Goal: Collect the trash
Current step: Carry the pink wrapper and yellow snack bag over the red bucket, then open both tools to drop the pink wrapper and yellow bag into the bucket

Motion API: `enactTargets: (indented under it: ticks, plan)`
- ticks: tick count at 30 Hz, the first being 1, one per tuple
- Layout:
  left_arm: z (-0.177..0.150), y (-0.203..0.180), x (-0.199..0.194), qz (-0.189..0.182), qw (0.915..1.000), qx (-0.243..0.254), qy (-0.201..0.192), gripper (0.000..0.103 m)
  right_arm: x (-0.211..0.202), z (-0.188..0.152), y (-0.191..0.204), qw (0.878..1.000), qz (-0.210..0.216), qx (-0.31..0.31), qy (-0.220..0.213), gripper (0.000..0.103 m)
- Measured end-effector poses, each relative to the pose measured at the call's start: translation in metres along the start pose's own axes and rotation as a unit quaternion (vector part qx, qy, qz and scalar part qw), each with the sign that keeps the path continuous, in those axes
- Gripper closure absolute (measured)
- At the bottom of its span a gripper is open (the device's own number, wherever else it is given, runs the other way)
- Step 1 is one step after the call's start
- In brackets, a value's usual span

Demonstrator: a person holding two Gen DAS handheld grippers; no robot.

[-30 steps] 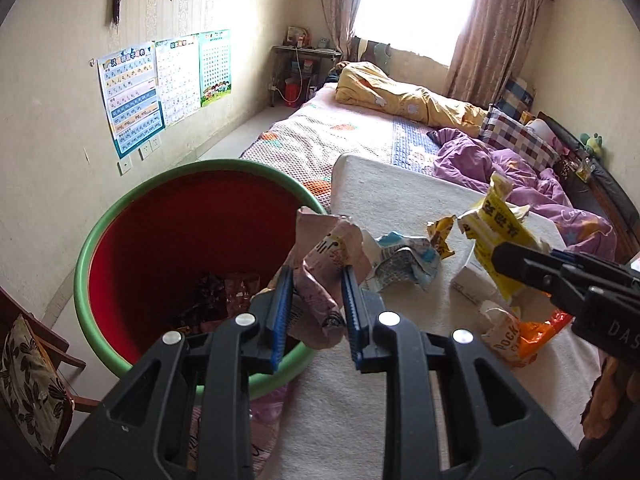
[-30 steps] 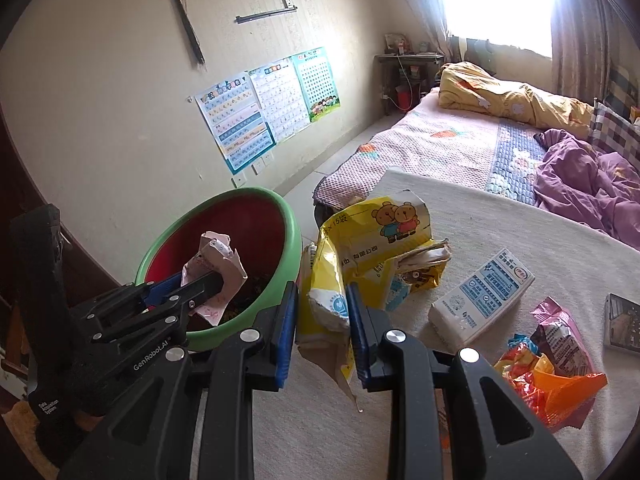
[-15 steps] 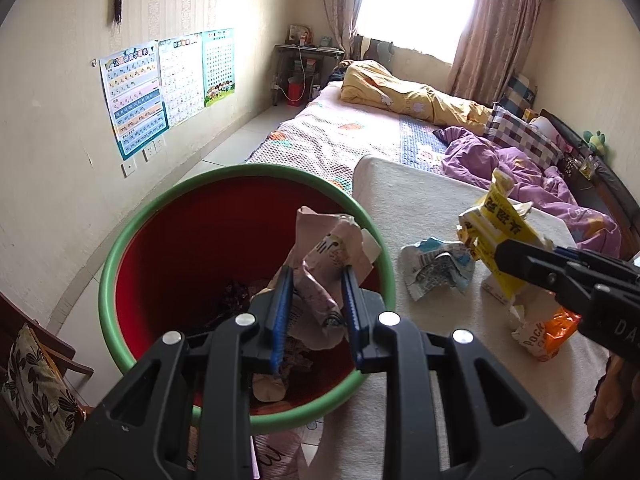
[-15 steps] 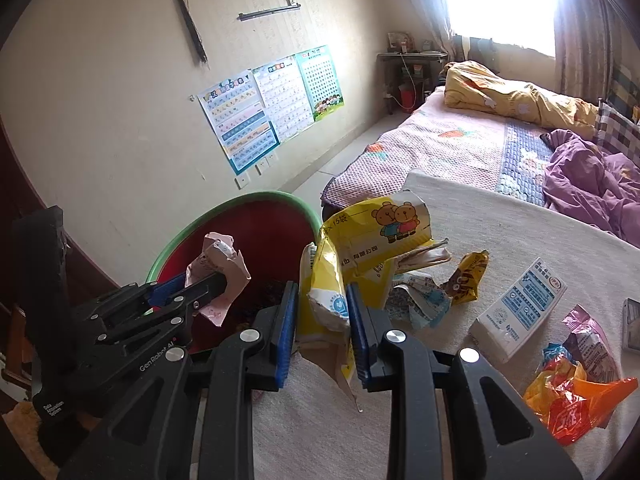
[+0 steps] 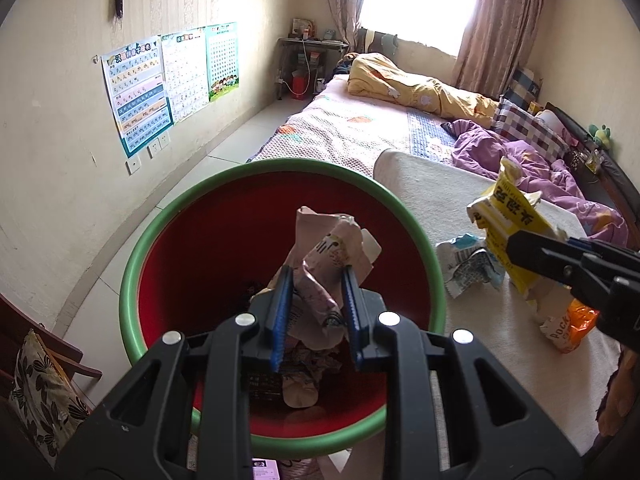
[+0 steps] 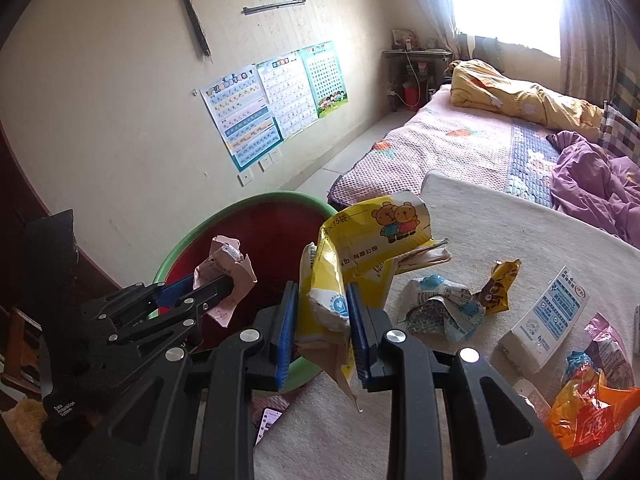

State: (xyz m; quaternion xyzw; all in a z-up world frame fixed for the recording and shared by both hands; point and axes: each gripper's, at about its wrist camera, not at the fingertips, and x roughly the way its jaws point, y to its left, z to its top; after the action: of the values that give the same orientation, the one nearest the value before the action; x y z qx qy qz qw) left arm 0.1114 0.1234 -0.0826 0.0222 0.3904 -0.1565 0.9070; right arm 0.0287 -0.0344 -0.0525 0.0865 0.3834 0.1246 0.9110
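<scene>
Left gripper [image 5: 316,316] above red bin [image 5: 168,280], bedroom.

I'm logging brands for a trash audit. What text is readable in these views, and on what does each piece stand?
"POCK", cut off: white-and-orange wrapper on the cream cover.
"15袋" and "有限公司": yellow bear bag in the right gripper.
"Data Acquisition System": left gripper body.
Wall posters, white carton, pink wrapper: too small or blurred.
</scene>
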Motion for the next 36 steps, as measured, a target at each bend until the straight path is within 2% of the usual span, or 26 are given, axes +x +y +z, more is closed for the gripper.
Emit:
enactTargets:
  ticks: [20, 36]
  plan:
    - [0.001, 0.020, 0.009, 0.010, 0.9998, -0.009, 0.016, 0.079, 0.026, 0.011, 0.026, 1.000, 0.012, -0.017, 0.020, 0.078]
    - [-0.004, 0.030, 0.020, 0.011, 0.9992, -0.013, 0.035, 0.079, 0.044, 0.018, 0.031, 0.999, 0.017, -0.019, 0.034, 0.078]
